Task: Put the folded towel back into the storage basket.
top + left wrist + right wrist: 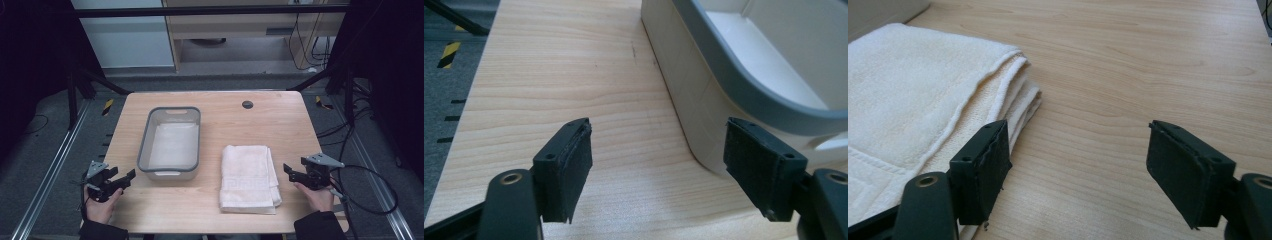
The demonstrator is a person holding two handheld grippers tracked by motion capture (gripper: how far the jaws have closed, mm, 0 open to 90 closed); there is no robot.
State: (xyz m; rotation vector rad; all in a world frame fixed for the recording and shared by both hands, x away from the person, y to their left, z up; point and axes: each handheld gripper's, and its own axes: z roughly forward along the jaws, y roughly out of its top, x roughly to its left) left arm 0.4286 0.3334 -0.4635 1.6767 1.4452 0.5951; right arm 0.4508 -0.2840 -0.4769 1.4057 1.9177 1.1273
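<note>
Two claws sit lowest in the high view: the left claw (129,176) at lower left, the right claw (288,170) at lower right, each with its black padded jaws spread apart and holding nothing. Just above the frame's bottom, right of centre, lies one folded towel (248,177), cream, nubby terry with a woven border band, its layered edges stacked. Left of centre, one rectangular tub (171,142) with rounded corners, pale plastic walls and a grey rim. One pale wood-grain desk (280,120) carries both, with one dark round hole (247,104) near its far edge.
</note>
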